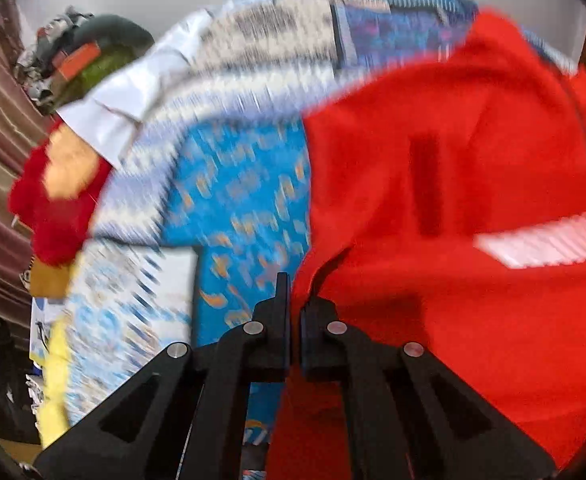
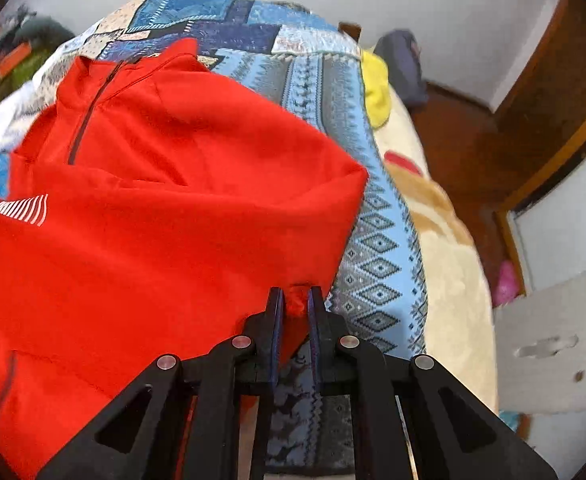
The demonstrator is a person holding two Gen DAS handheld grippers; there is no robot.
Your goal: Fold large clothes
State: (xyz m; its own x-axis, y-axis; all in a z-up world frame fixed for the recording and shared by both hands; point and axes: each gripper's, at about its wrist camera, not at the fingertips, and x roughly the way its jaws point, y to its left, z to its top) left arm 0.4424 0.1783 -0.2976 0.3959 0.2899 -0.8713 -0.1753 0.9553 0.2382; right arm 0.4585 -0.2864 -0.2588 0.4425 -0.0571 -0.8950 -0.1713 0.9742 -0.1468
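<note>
A: What have the fingers got hold of right now?

B: The right gripper (image 2: 295, 300) is pinched nearly closed, with a bunched corner of the red top (image 2: 165, 208) caught between its fingers. The left gripper (image 1: 295, 300) is closed down too, at the cloth's edge; red fabric sits at and below its fingers, so it looks like a pinch, though blur keeps me from being sure.

A: And where does the garment lie from there?

B: It spreads away from both pairs of fingers across the patterned bedspread (image 2: 377, 240). Just beyond comes a doubled-over part bearing a white striped patch (image 2: 23, 208); farther off, the zip (image 2: 89, 120) and collar, at the far end.

A: So how far along is the folding?

B: Early, I'd judge. The body lies wide and rumpled, one fold perhaps begun, no tidy rectangle yet. Carrying the near edge toward the collar seems left to do.
</note>
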